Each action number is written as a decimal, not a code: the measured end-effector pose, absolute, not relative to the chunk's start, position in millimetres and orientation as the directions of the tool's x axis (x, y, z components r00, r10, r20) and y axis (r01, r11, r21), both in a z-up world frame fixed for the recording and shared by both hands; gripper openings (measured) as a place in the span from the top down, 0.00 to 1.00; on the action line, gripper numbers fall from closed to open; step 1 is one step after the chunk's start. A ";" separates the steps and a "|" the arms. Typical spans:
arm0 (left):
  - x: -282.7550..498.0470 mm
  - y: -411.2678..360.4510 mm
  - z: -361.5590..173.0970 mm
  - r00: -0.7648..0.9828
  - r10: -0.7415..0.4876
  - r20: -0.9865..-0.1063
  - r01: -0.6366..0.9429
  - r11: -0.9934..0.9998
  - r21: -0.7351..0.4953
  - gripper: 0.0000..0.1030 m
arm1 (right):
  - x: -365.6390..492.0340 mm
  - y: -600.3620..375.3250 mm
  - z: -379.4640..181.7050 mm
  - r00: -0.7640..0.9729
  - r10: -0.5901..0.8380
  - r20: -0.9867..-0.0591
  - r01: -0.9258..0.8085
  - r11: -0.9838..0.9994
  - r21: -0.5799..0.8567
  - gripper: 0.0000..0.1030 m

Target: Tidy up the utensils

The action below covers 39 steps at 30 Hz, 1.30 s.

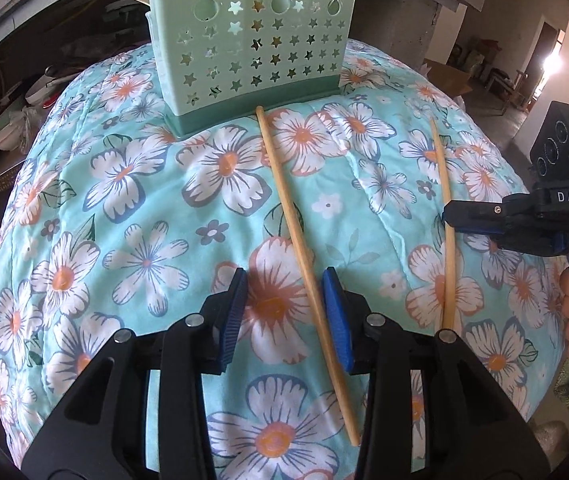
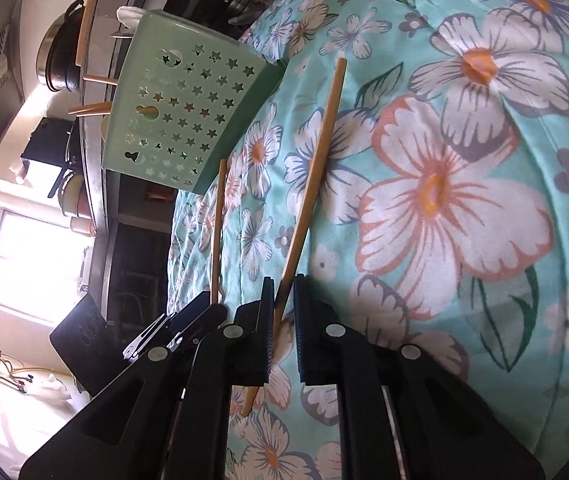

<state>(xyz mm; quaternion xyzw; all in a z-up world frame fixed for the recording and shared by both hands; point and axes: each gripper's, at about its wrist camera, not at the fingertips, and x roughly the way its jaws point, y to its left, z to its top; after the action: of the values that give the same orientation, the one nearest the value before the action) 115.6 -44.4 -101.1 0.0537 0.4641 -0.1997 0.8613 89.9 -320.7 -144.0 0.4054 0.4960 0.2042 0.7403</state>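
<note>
Left tool point(image 1: 284, 312): released, astride chopstick point(image 1: 304, 256) on floral surface point(image 1: 132, 208).
Right tool point(image 2: 283, 320): clenched on second chopstick point(image 2: 316, 164).
Green holder point(image 1: 256, 44): upright, behind.

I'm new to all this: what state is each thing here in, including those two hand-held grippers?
Left hand-held gripper: open, pads astride the left chopstick.
Right hand-held gripper: shut on the right chopstick.
Left chopstick: lying on the floral cloth, not gripped.
Right chopstick: pinched; whether lifted is unclear.
Utensil holder: upright, utensils already inside.
</note>
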 end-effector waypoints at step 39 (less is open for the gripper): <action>65.0 49.4 -101.7 0.433 -0.426 -0.795 0.066 0.894 -0.443 0.94 | 85.4 -221.0 -106.9 0.199 0.610 -0.767 -0.175 0.793 0.584 0.85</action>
<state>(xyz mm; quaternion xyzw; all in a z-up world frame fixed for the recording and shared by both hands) 65.0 49.4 -101.7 -0.1759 0.5116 -0.1483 0.8278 85.4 -221.0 -106.9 0.1884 0.5763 0.2613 0.7511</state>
